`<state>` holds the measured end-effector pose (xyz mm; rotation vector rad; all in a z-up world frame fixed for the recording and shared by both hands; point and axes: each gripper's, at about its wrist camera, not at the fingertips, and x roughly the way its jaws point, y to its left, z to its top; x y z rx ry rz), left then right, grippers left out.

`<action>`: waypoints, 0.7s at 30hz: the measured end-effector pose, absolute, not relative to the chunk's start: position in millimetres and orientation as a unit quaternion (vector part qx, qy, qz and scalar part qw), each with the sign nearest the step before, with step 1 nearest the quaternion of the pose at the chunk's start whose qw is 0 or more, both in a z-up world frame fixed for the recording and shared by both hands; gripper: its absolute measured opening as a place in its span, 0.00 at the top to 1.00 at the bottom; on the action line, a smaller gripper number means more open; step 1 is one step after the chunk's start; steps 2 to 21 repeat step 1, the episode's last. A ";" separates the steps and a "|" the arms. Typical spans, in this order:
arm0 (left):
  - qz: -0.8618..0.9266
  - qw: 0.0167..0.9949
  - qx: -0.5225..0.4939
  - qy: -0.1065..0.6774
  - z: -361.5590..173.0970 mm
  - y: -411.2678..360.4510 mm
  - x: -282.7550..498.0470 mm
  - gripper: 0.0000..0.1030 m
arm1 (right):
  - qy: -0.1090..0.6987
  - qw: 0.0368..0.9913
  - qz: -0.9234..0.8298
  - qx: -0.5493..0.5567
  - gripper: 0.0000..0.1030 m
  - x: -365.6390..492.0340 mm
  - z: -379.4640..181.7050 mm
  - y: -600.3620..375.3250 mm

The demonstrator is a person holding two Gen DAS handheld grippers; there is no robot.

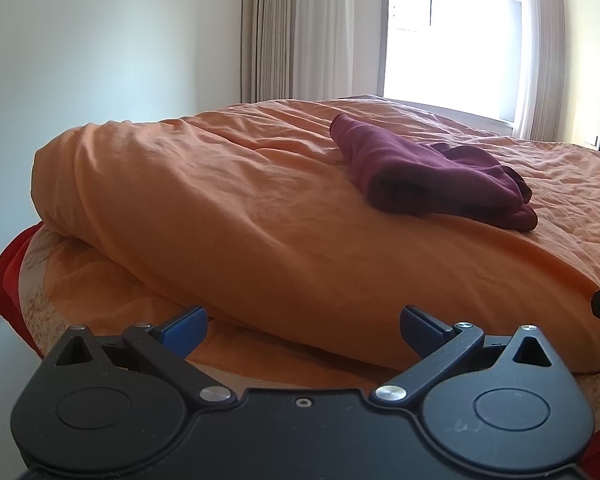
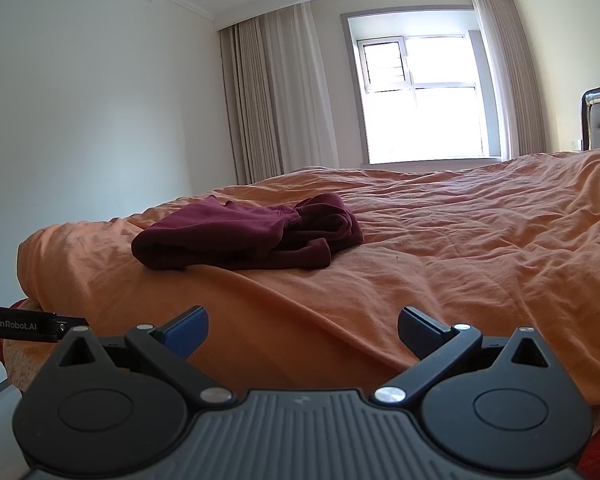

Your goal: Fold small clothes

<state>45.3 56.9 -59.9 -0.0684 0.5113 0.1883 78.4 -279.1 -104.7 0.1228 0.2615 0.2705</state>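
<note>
a crumpled maroon knit garment [image 1: 432, 172] [image 2: 244, 238] lies on the wrinkled orange duvet [image 1: 260, 216] [image 2: 460, 240] near its rounded front edge. the left gripper [image 1: 302, 330] and right gripper [image 2: 302, 330] hover short of that edge, blue-padded fingers spread, holding nothing.

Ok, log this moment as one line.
left tool open | right tool open | maroon garment bunched on orange duvet, untouched
</note>
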 end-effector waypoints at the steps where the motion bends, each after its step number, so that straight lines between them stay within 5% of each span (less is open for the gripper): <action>1: 0.093 0.962 -0.033 0.253 -59.9 56.9 45.4 0.01 | 0.130 0.980 0.135 0.061 0.00 78.5 -105.1 -279.5; 21: 0.093 0.962 -0.033 0.253 -59.9 56.9 45.4 0.01 | 0.130 0.980 0.135 0.061 0.00 78.5 -105.1 -279.5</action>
